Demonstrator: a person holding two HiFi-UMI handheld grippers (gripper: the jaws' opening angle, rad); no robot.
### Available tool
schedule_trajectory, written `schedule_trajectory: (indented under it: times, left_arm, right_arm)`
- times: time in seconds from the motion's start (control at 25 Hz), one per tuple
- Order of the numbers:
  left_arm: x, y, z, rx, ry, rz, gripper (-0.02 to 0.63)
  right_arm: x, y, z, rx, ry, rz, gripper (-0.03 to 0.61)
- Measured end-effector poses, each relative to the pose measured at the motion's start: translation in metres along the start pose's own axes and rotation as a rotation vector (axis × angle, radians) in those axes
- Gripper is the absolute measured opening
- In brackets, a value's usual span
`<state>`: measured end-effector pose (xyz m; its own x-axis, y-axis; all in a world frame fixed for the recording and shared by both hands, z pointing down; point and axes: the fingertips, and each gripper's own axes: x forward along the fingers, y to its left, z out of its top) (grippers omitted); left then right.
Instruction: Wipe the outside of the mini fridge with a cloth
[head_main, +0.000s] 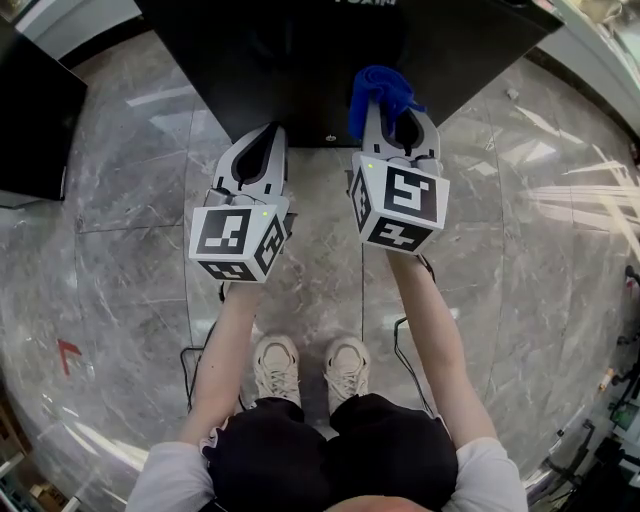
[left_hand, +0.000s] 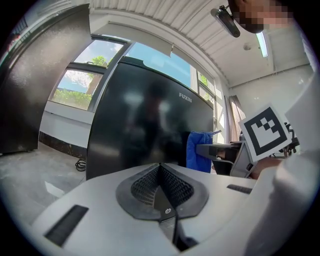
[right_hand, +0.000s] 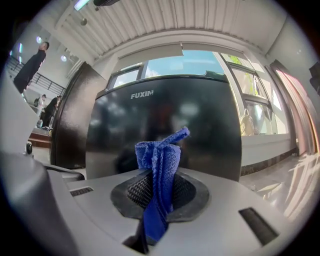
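Observation:
The black mini fridge (head_main: 330, 60) stands on the floor ahead of me; its glossy door (right_hand: 160, 130) fills both gripper views (left_hand: 145, 130). My right gripper (head_main: 385, 105) is shut on a bunched blue cloth (head_main: 378, 92), which sticks up between its jaws (right_hand: 159, 170) just short of the fridge door. My left gripper (head_main: 262, 140) is shut with nothing in it, its jaws pressed together (left_hand: 161, 172), near the fridge's lower front edge. From the left gripper view the blue cloth (left_hand: 198, 151) shows at right.
Grey marble floor (head_main: 130, 170) surrounds the fridge. A taller dark cabinet (head_main: 35, 110) stands at left. Black cables (head_main: 195, 365) lie by my feet (head_main: 310, 370). White sill and windows lie behind the fridge. People (right_hand: 31, 70) stand far left in the right gripper view.

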<state>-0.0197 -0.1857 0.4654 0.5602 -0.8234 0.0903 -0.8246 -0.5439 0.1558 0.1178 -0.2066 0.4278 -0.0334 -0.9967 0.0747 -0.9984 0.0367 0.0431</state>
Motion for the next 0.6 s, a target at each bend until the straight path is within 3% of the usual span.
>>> schedule_trajectory:
  times: [0.28,0.6]
  left_arm:
    - [0.002,-0.014,0.006,0.040,-0.040,-0.002,0.003]
    - [0.013,-0.027,-0.005,0.041,-0.022,-0.021,0.003]
  right_arm:
    - [-0.006,-0.045,-0.006,0.008,0.000,-0.085,0.064]
    - [-0.012,-0.096,-0.008,0.004,-0.012,-0.180,0.064]
